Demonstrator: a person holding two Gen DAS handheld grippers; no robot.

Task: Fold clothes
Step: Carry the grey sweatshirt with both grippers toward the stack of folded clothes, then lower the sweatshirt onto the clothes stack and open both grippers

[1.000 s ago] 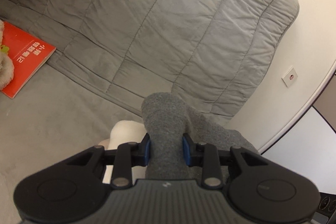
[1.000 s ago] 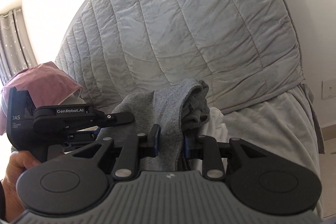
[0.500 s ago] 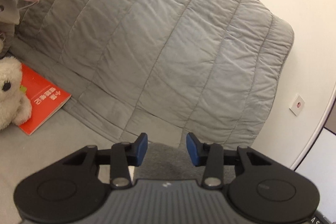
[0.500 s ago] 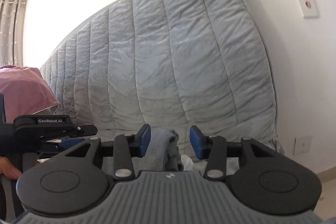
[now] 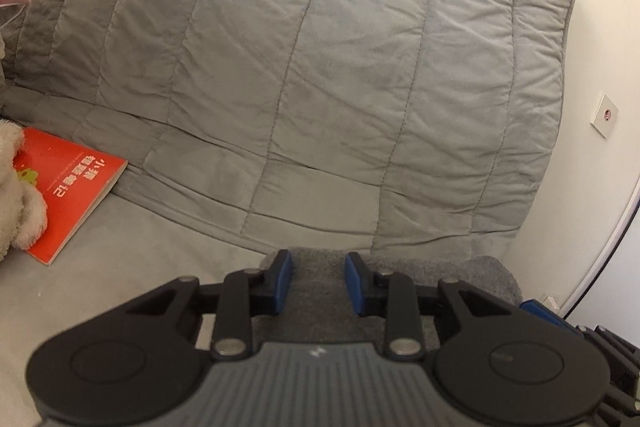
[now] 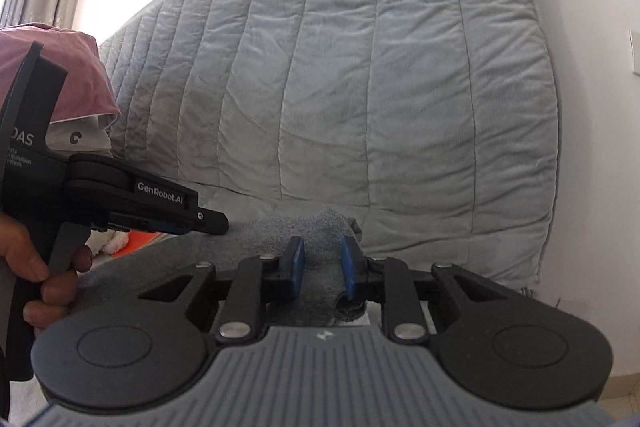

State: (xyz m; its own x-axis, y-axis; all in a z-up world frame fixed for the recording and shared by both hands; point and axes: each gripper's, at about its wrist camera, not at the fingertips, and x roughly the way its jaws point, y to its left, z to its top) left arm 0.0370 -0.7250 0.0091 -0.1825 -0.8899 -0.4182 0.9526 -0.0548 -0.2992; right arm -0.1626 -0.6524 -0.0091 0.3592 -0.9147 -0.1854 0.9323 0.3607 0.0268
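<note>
A grey knitted garment (image 5: 320,307) lies at the foot of the quilted backrest, its far edge flat between my left fingers. My left gripper (image 5: 319,269) hovers over it, jaws partly apart and not pinching the cloth. From the right wrist view the same grey garment (image 6: 276,227) spreads leftward under the left gripper (image 6: 208,225), which a hand (image 6: 36,267) holds. My right gripper (image 6: 322,263) has its blue pads close together on a bunched fold of the garment, and a lump of cloth hangs by the right finger.
A grey quilted cover (image 5: 320,67) drapes the backrest behind. A red book (image 5: 68,187) and a cream plush toy (image 5: 16,195) lie at the left on the seat. A pink cloth (image 6: 60,75) sits at the far left, a white wall (image 5: 600,27) with a socket at the right.
A second ago both grippers held the garment up. They let go and lowered; now the garment lies flatter, both jaws have narrowed, and the right has closed on a fold.
</note>
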